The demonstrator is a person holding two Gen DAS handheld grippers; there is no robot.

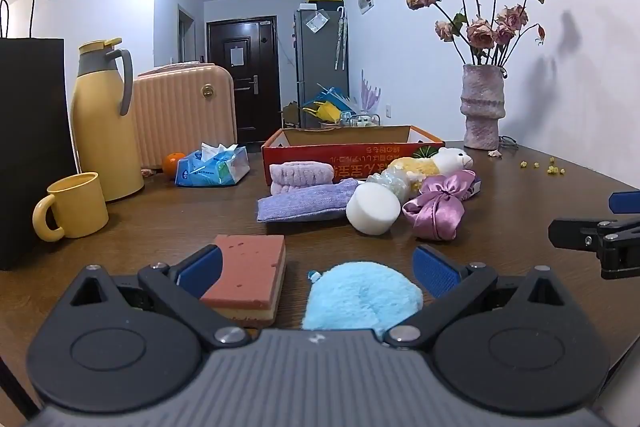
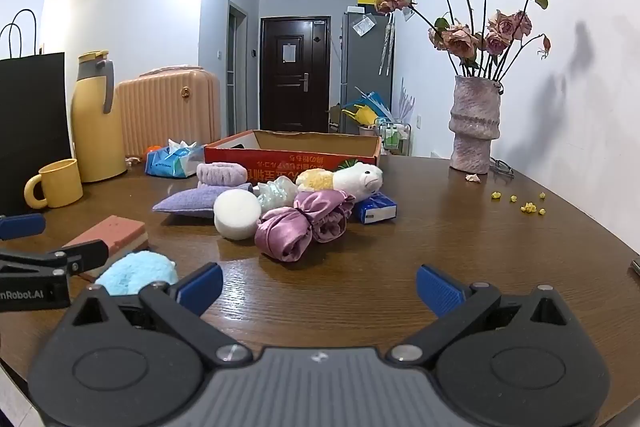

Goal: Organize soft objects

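Where nothing crowds: bare table (image 2: 440,227) right.

On the dark wooden counter (image 2: 400,267), a tall yellow thermos jug with a grey handle (image 1: 106,123) stands behind a yellow ceramic mug (image 1: 76,205), beside a black paper bag (image 1: 30,147). A blue tissue pack (image 1: 214,167) lies near an orange fruit (image 1: 173,163). A pink textured vase of dried roses (image 2: 474,125) stands by the wall, small yellow buds (image 2: 520,203) scattered nearby. A peach ribbed suitcase (image 1: 186,107) stands behind.
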